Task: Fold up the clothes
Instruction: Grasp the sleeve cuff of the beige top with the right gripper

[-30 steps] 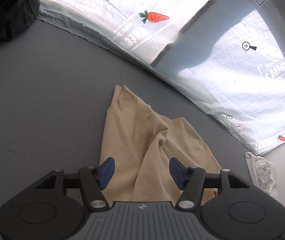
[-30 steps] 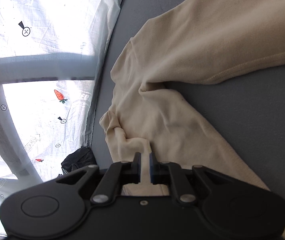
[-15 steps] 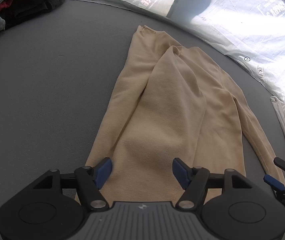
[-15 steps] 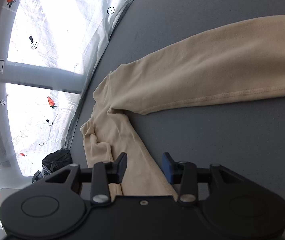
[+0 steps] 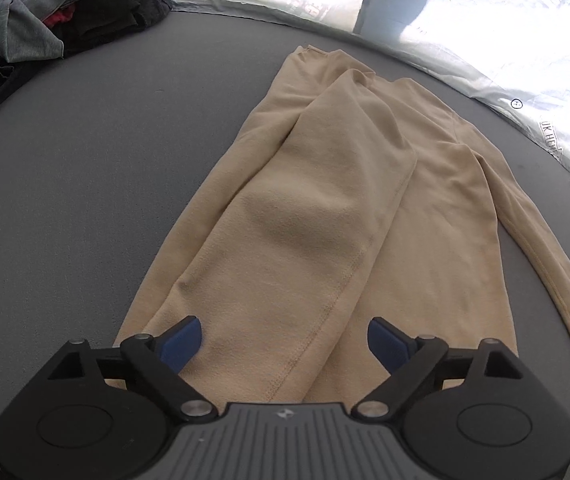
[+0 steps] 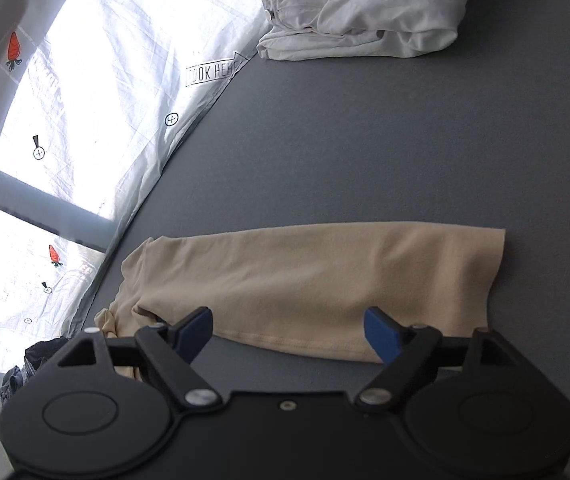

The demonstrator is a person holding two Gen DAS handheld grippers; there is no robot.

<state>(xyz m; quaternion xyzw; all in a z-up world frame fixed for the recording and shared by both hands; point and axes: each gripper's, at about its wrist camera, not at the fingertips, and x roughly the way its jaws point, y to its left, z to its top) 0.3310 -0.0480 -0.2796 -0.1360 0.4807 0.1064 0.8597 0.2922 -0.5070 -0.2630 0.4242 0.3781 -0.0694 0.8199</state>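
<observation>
In the left wrist view, the left gripper (image 5: 285,338) is wide open and holds nothing. It is above the near end of a beige shirt (image 5: 325,216) that lies on the grey table (image 5: 85,152). One part of the shirt is folded over its middle, and a long sleeve (image 5: 541,248) lies along the right side. A pile of dark clothes (image 5: 45,12) is at the far left.

In the right wrist view, the right gripper (image 6: 288,330) is also wide open and empty. The beige shirt (image 6: 317,280) lies flat just in front of it. White folded clothes (image 6: 365,12) lie well apart, at the far edge beside a white printed sheet (image 6: 97,92).
</observation>
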